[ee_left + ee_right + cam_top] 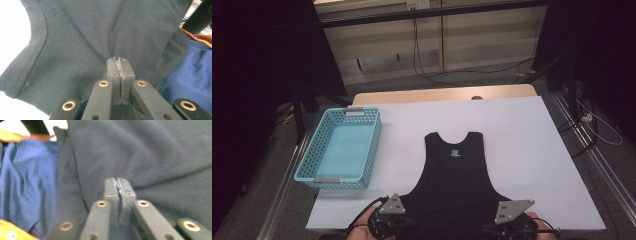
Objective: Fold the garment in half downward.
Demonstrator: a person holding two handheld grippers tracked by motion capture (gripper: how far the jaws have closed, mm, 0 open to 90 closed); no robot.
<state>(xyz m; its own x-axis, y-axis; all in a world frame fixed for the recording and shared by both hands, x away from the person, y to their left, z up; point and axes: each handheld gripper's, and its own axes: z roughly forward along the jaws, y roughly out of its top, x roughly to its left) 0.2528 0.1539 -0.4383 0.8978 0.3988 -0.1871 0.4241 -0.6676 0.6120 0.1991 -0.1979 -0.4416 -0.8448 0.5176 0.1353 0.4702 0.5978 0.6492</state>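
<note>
A black sleeveless top (455,170) lies flat on the white table (522,145), its neck pointing away from me and a small white logo below the neckline. Both grippers sit at its near hem by the table's front edge. In the high view my left gripper (404,221) is at the hem's left side and my right gripper (492,229) at its right side. The left gripper (117,61) has its jaws pressed together, with creases in the black top (95,37) running into the tips. The right gripper (117,181) is likewise shut on a fold of the black top (150,157).
A light blue perforated basket (339,150) stands empty at the table's left edge. Blue clothing of the person (192,72) shows beside the top (27,182). Behind the table are a wooden edge, cables and dark stands on the floor.
</note>
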